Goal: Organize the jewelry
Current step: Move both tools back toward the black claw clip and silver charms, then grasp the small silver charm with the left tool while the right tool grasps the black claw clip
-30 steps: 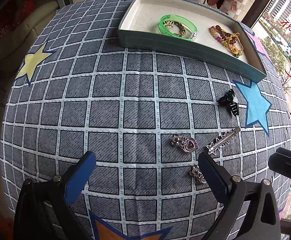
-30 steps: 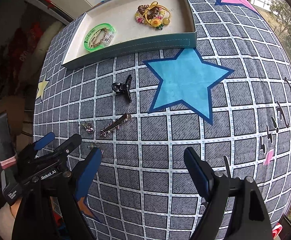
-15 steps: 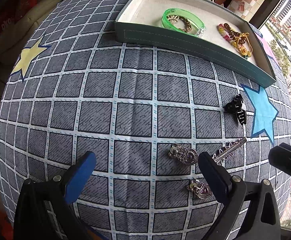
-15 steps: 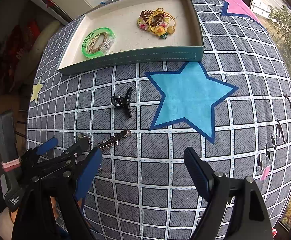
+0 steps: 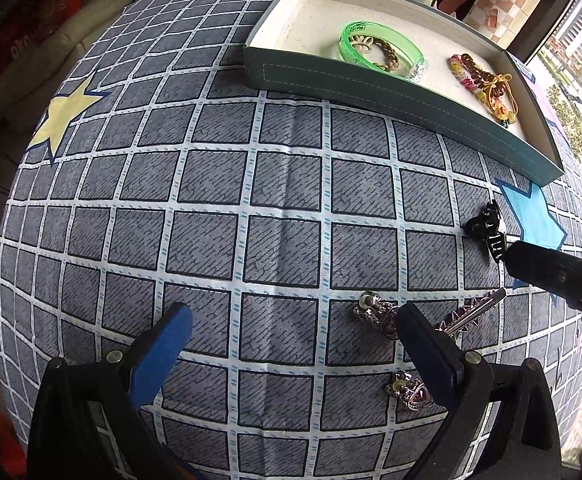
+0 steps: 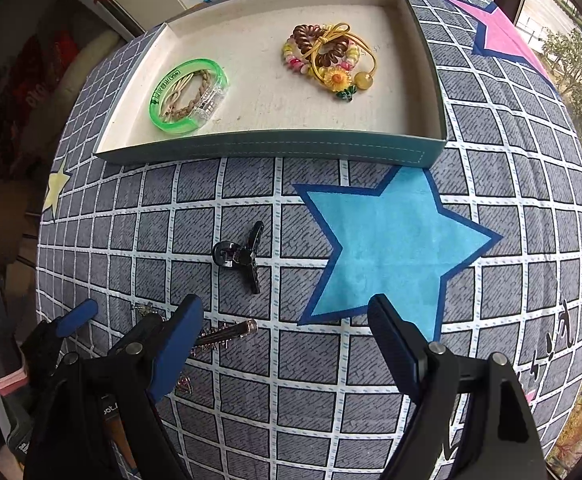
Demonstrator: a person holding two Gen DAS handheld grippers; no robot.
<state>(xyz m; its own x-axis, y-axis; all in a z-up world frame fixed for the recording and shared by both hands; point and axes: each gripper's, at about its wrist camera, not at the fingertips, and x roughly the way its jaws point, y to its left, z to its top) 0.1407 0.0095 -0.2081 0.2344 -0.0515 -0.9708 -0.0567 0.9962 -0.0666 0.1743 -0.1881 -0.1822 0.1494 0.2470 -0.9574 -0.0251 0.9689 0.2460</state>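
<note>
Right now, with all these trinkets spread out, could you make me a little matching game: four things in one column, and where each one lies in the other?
Things:
1. green bangle
2. black claw clip
3. sunflower hair tie bundle
4. silver spiky barrette

Places:
A. on the cloth, beside the blue star
B. in the tray, right part
C. on the cloth, by the left gripper's fingers
D. in the tray, left part

Pairs: 1-D, 2-A, 3-B, 4-C
</note>
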